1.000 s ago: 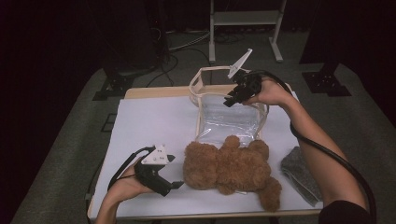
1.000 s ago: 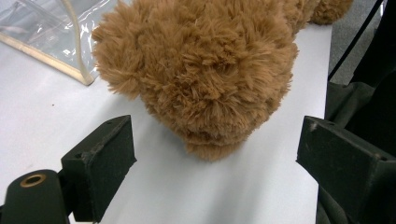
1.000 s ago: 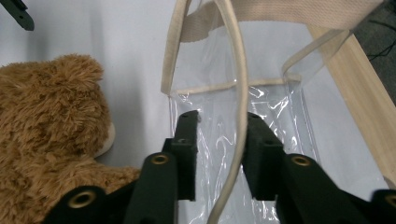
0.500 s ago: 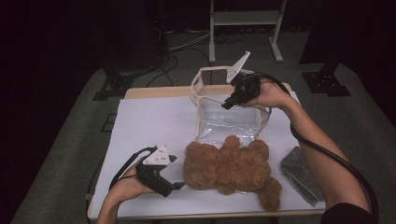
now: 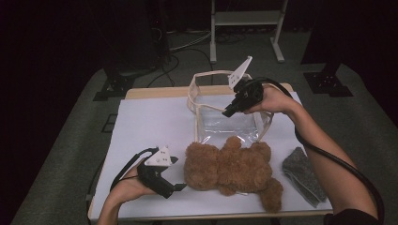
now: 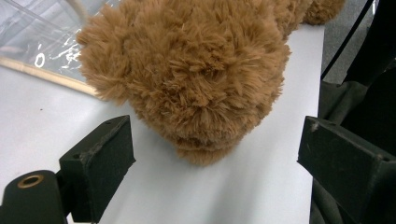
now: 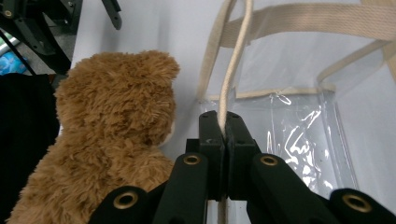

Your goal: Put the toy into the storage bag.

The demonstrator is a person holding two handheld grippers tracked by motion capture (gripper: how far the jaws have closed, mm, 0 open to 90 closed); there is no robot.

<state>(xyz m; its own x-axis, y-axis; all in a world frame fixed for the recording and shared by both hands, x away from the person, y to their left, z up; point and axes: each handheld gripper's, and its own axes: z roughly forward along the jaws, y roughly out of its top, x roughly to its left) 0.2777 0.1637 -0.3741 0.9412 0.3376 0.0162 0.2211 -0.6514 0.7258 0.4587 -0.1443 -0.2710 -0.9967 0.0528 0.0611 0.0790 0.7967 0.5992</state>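
Tabletop (image 5: 150, 122): white sheet over a wooden board, the largest item I see from the high view; a strip of bare wood shows along its far edge.

Teddy bear (image 5: 230, 168): brown plush, lying flat near the front edge, roughly at the middle of it, head toward my left gripper. In the left gripper view its fuzzy head (image 6: 187, 79) sits just ahead of the jaws.

Clear bag (image 5: 225, 119): transparent plastic with beige webbing trim and handles, set toward the far edge, right of centre, just behind the bear (the two look to be touching, though I cannot be sure).

Grey cloth (image 5: 302, 173): folded, near the front right corner, apart from the bear.

Right gripper (image 5: 228, 111): held above the bag's mouth. Its jaws have just been closing and now stand pressed together on the bag handle (image 7: 232, 60), a beige strap running up from between the pads in the right gripper view.

Left gripper (image 5: 180, 186): resting low at the front edge, left of the bear, jaws spread wide, nothing between them; the bear's head is near but untouched.
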